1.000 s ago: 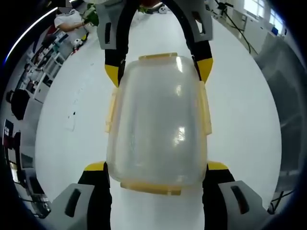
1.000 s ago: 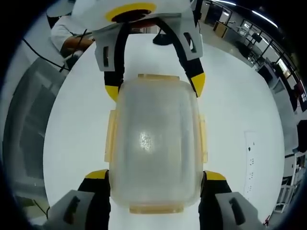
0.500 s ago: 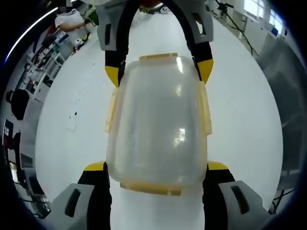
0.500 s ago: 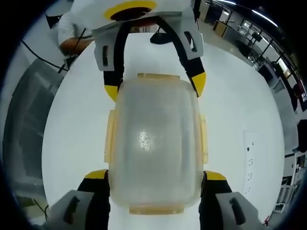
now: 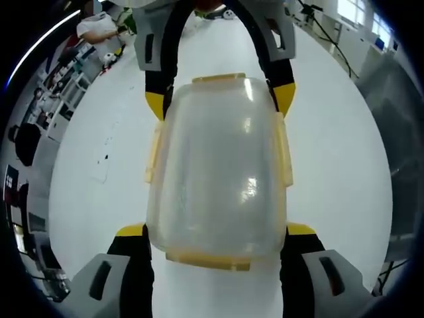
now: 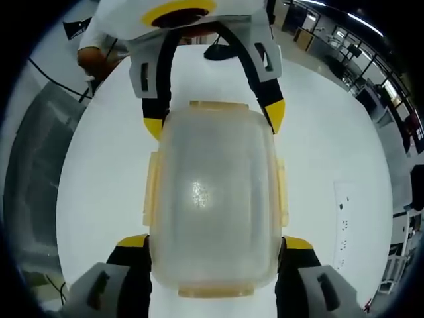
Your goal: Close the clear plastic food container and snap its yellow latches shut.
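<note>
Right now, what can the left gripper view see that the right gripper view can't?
The left gripper view has bright windows at its upper right and shelves at its upper left. The right gripper view instead has a person's hand at its upper left and a sheet of paper on the table at its right. Both share the clear container with yellow latches, held at both ends between the left gripper and the right gripper, above the white table.

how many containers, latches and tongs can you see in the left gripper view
container: 1
yellow latches: 4, far, near, and two sides
tongs: 2, left tongs and right tongs
total: 7
</note>
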A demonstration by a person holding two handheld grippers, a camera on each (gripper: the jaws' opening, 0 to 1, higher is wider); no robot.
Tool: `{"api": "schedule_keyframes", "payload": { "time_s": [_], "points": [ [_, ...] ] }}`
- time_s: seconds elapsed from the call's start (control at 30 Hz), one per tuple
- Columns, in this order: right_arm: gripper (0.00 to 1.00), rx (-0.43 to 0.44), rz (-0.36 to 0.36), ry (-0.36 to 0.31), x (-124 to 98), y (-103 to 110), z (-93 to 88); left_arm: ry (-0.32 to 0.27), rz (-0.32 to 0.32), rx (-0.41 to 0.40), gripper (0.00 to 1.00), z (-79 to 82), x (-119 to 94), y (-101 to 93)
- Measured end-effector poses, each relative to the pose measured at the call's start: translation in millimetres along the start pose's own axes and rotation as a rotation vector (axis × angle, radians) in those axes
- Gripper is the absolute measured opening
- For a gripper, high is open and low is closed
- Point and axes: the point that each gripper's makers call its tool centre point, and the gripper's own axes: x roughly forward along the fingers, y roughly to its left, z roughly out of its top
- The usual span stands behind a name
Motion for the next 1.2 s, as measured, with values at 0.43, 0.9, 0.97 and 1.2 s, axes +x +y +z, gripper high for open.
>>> {"api": "schedule_keyframes", "payload": {
  "time_s": [0.43, 0.9, 0.97, 1.2],
  "points": [
    [0.78, 0.007, -0.016, -0.018, -0.7, -0.4, 1.4, -0.002, 0.016, 0.002, 0.83, 0.4, 1.8, -1.7],
    [0.81, 0.084, -0.043, -0.098, -11.5, -1.9, 13.9, -0.036, 0.028, -0.013, 0.87, 4.8, -6.7, 1.0],
    [0.81, 0.072, -0.049, -0.089, -13.5, -1.1, 14.0, -0.036, 0.029, -0.019, 0.87, 5.6, -7.9, 1.0],
    [0.81, 0.081, -0.070, -0.104, -18.6, 2.7, 14.0, -0.056, 0.086, -0.038, 0.85, 11.1, -19.1, 6.7]
  ]
}}
